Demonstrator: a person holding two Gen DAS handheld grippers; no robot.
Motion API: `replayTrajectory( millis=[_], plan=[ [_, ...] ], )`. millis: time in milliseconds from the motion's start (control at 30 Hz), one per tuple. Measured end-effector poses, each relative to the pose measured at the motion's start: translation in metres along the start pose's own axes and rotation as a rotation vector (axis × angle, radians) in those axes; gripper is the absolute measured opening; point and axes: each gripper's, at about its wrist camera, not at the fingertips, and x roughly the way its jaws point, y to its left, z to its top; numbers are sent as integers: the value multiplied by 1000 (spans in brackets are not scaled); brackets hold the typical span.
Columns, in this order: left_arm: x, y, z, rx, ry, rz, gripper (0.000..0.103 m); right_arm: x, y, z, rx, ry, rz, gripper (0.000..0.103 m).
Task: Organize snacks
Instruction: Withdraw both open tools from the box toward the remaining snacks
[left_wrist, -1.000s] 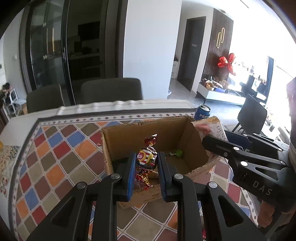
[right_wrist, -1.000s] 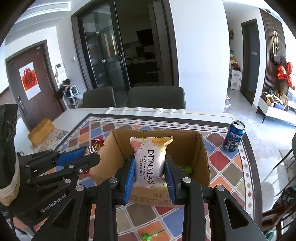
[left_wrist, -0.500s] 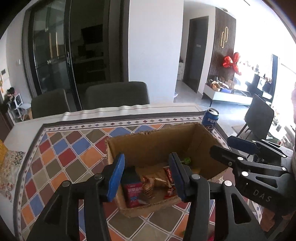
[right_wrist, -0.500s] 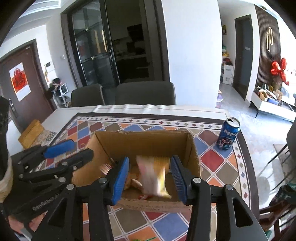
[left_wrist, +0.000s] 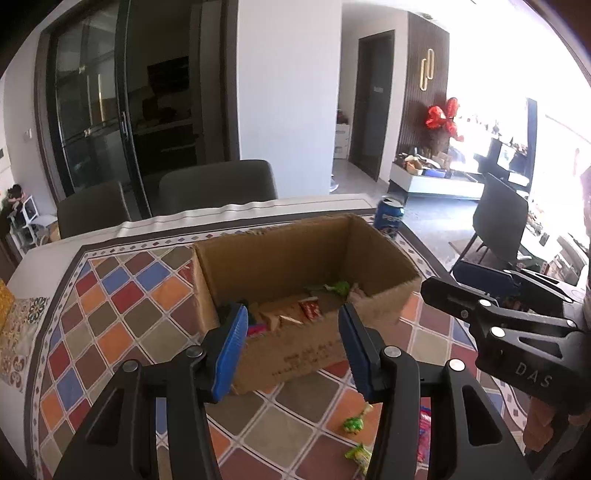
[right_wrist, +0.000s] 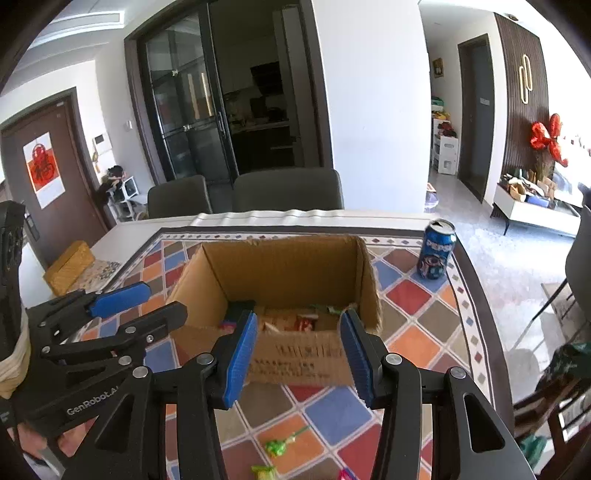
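- On the surface (right_wrist: 413, 295) with the coloured diamond pattern, the cardboard box (right_wrist: 295, 347) stands ahead of both of our hand-held grippers, with several snack packets already lying in its bottom.
- Our left hand-held gripper (left_wrist: 291, 350) is released, blue pads apart, nothing between them; the box's near wall shows through the gap.
- Our right hand-held gripper (right_wrist: 299, 354) is likewise released and empty, aimed at the same near wall.
- The loose snacks (right_wrist: 280, 445) left to collect lie on the surface below and nearer to us than the box, not ahead: green-wrapped sweets under the fingertips in both views.
- In the left wrist view, those green sweets (left_wrist: 352, 424) sit toward the right finger, with a pink packet (left_wrist: 424, 428) further right.
- We judge the right hand-held gripper nearer: one sweet lies almost directly below its gap, its stick slanting up to the right.
- The next move would mean drawing back and tipping downward, away from the box.
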Motion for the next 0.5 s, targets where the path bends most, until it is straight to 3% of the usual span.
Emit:
replayTrajectory(
  millis=[100, 233, 500],
  plan=[
    [-7, -11, -8, 18, -2, -17, 50, -10, -7, -10, 22, 2, -10, 48],
    [-9, -23, -17, 58, -2, -33, 52, -18, -14, -22, 47, 21, -26, 57],
    [-4, -40, -41, 109, 37, -57, 53, -24, -29, -54, 114, 80, -86, 58]
  ],
)
